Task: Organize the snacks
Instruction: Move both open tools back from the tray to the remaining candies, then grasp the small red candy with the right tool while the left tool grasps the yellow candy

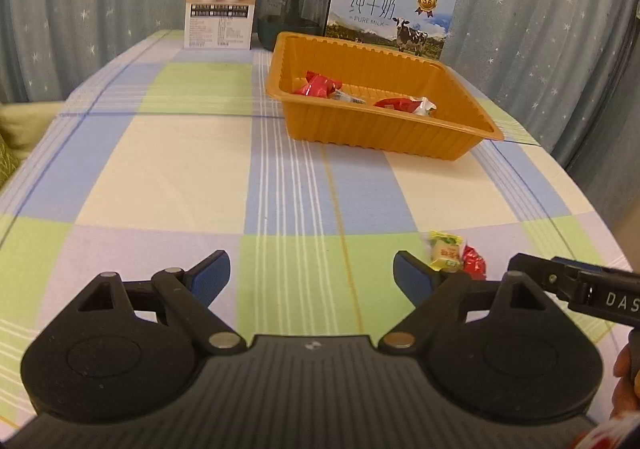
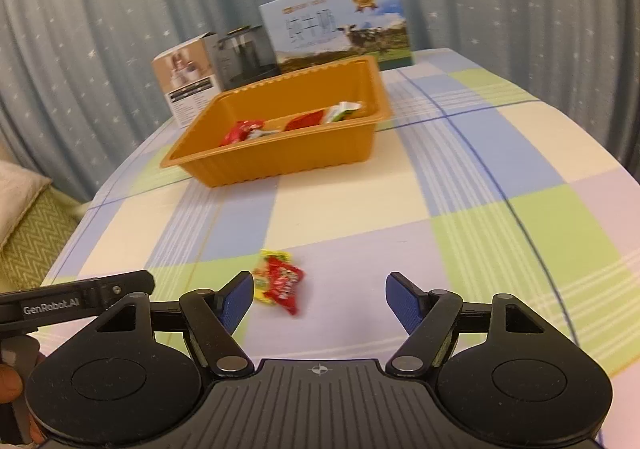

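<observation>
The left gripper (image 1: 312,277) stood with its jaws wide apart and nothing between the blue pads (image 1: 210,275); only the checked tablecloth (image 1: 180,165) showed in the gap. The right gripper (image 2: 320,299) likewise had its jaws spread, with no pad pressing on any object.

Two loose snacks lay together on the cloth at the near end of the table. A yellow-wrapped candy (image 1: 444,251) and a red-wrapped candy (image 1: 474,263) were touching each other. In the left wrist view they sat just to the right of the left gripper's right pad. In the right wrist view the red candy (image 2: 285,285) partly covered the yellow one (image 2: 264,283), and both lay just beyond the right gripper's left pad (image 2: 236,303), toward the left side of its gap.

The orange plastic tray (image 1: 384,133) stood farther back on the table, well apart from the loose candies. It contained several wrapped snacks, including a red packet (image 1: 318,85) and a red-and-white packet (image 1: 406,105).

Behind the tray stood a pure milk carton (image 1: 390,15), a dark glass kettle (image 1: 290,11) and a beige product box (image 1: 220,5), all in front of a star-patterned curtain (image 1: 100,1).
</observation>
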### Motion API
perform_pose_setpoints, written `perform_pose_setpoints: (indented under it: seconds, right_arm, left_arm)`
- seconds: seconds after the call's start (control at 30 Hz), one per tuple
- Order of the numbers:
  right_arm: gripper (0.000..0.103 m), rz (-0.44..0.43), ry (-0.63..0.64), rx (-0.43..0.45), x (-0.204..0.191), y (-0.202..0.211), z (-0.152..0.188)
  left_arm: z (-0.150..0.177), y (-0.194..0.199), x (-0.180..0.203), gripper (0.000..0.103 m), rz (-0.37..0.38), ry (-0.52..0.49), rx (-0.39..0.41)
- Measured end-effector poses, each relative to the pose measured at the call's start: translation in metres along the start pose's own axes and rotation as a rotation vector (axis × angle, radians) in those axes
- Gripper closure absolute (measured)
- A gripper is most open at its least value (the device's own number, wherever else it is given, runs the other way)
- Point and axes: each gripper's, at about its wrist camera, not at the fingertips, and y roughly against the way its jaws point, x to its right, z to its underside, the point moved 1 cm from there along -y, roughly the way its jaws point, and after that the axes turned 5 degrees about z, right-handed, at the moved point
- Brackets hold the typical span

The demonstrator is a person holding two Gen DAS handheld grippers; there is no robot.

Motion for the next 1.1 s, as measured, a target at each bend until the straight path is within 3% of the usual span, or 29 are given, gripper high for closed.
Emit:
perform_pose_setpoints:
  seconds: [0.03, 0.17, 0.33, 0.53, 0.77, 1.1]
  right_arm:
    - [0.03, -0.004, 0.007, 0.001, -0.003, -0.003, -0.001]
    - [0.049, -0.014, 0.039, -0.019, -0.011, -0.016, 0.0]
    - [0.061, -0.012, 0.048, -0.031, -0.014, -0.026, -0.002]
    - [0.067, 0.0, 0.088, -0.042, -0.021, -0.038, 0.001]
    - [0.084, 0.012, 0.114, -0.049, -0.023, -0.043, 0.005]
    - [0.085, 0.133, -0.001, 0.008, 0.011, -0.025, -0.004]
  left_arm:
    - [0.0, 0.0, 0.001, 0.016, -0.005, -0.012, 0.013]
    - [0.0, 0.0, 0.002, 0.015, -0.017, -0.02, 0.045]
    - [0.0, -0.002, 0.002, 0.015, 0.0, -0.022, 0.049]
    - [0.0, -0.007, 0.002, 0.015, 0.012, -0.01, 0.015]
    - [0.002, -0.011, 0.004, 0.015, 0.009, -0.01, -0.012]
    - [-0.003, -0.025, 0.033, 0.017, 0.103, -0.111, -0.035]
